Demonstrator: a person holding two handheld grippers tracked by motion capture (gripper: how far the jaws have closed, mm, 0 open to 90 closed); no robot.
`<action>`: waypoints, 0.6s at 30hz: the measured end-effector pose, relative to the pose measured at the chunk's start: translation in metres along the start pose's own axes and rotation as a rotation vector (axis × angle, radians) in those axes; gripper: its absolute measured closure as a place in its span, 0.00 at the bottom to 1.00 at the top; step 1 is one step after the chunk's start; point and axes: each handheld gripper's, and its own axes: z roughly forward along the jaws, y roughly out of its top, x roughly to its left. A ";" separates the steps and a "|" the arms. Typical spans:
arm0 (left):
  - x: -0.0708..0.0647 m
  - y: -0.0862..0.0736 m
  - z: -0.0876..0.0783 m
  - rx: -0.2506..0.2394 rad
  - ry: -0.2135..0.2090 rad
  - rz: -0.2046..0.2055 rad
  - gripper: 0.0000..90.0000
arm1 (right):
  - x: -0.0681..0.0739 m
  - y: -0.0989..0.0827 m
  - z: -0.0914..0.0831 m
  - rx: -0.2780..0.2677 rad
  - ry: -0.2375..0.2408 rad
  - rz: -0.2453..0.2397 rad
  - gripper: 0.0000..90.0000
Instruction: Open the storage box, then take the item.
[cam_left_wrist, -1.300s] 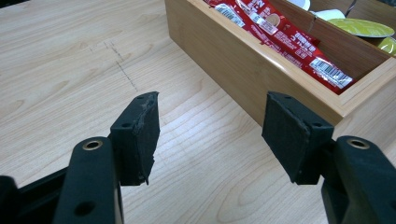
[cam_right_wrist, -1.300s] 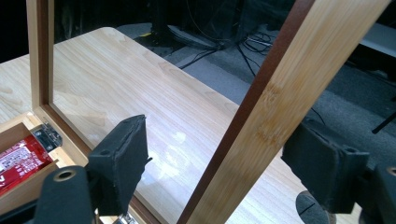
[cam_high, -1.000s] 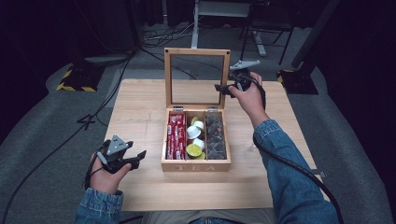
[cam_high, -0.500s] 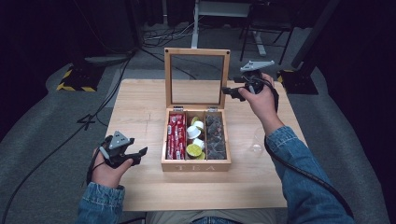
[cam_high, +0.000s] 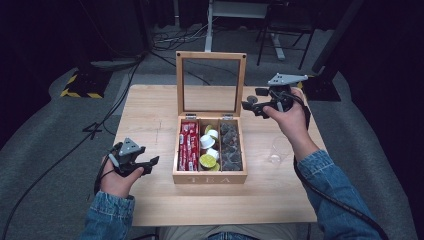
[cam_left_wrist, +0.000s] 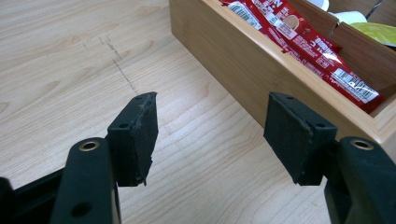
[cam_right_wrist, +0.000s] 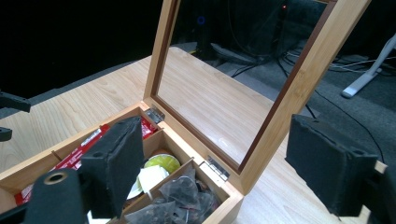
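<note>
A wooden tea box stands mid-table with its glass-paned lid upright. Inside are red packets, white and yellow-green capsules and dark tea bags. My right gripper hovers just right of the lid's right edge. Its jaws have just been opening and stand open, and the lid frame lies beyond them, untouched. My left gripper rests low over the table left of the box. In the left gripper view it is open with only bare wood between the pads, beside the box's wall.
A clear glass stands on the table right of the box, under my right forearm. Bare tabletop lies left of the box and behind the lid. Cables and dark floor surround the table.
My right hand has moved to the right and a little up, away from the lid's edge, and the glass has come into view below it. The left hand has stayed put.
</note>
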 end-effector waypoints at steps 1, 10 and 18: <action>-0.001 0.000 0.001 0.000 -0.003 -0.002 0.40 | 0.002 -0.002 -0.001 -0.004 0.001 -0.002 0.23; -0.002 -0.002 0.005 0.033 -0.018 0.014 0.39 | 0.024 -0.022 -0.004 0.048 0.044 -0.051 0.40; -0.002 -0.011 0.012 0.101 -0.024 0.016 0.37 | 0.035 -0.048 0.009 0.098 0.083 -0.038 0.48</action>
